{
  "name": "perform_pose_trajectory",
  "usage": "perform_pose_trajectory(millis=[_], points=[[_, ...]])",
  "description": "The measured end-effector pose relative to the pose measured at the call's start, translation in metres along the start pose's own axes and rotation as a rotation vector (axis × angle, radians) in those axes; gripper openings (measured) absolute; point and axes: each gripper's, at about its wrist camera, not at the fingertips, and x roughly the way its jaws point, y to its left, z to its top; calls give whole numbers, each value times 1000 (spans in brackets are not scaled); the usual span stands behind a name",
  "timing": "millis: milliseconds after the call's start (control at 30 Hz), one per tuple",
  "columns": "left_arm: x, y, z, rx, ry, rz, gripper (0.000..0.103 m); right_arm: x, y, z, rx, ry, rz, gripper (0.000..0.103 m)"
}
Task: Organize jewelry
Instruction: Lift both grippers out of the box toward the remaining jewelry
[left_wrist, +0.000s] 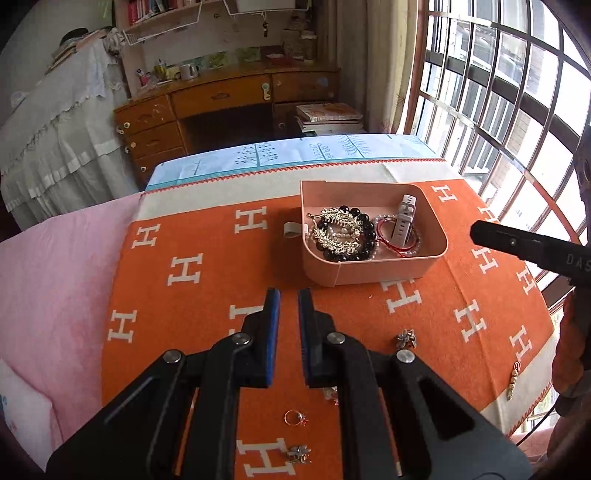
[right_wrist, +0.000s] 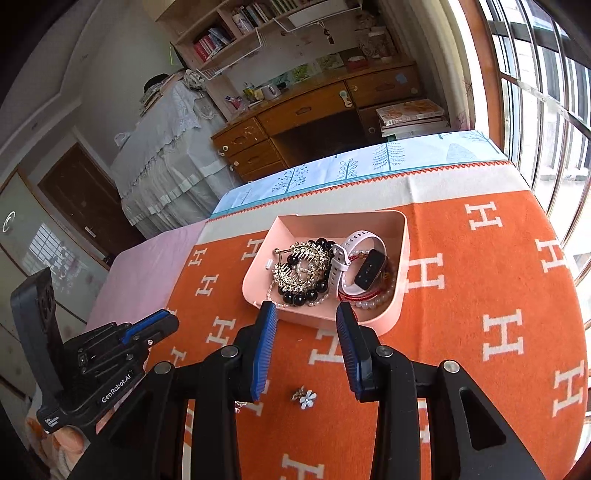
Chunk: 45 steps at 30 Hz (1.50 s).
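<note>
A pink tray (left_wrist: 373, 273) (right_wrist: 400, 258) on the orange H-patterned cloth holds a gold hair comb (left_wrist: 338, 229) (right_wrist: 301, 267), a black bead bracelet (left_wrist: 364, 240), a white watch (right_wrist: 354, 258) and pearl strands. Loose on the cloth lie a flower earring (left_wrist: 406, 338) (right_wrist: 304, 397), a ring (left_wrist: 295, 417), another flower earring (left_wrist: 299, 454) and a gold bar clip (left_wrist: 513, 380). My left gripper (left_wrist: 288, 295) hovers empty, its jaws a narrow gap apart, in front of the tray. My right gripper (right_wrist: 306, 314) is open and empty above the tray's near rim.
The orange cloth (left_wrist: 184, 295) overlies a pink sheet (left_wrist: 48, 280) at left and a blue tree-print sheet (left_wrist: 295, 155) behind. A barred window (left_wrist: 517, 110) is at right. A wooden desk (left_wrist: 229, 103) stands beyond the bed.
</note>
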Motion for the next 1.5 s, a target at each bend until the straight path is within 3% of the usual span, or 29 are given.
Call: perform_pose_trajectory(millis=[267, 667, 967, 1300, 1500], points=[[-30, 11, -37, -23, -17, 27, 8, -62, -18, -41, 12, -56, -14, 34], [-32, 20, -93, -98, 48, -27, 8, -98, -36, -115, 26, -13, -93, 35], [-7, 27, -128, -180, 123, -106, 8, -101, -56, -161, 36, 48, -202, 35], [-9, 16, -137, -132, 90, -103, 8, -100, -63, -184, 37, 93, -295, 35], [-13, 6, -135, -99, 72, -110, 8, -86, -62, -196, 24, 172, -342, 35]])
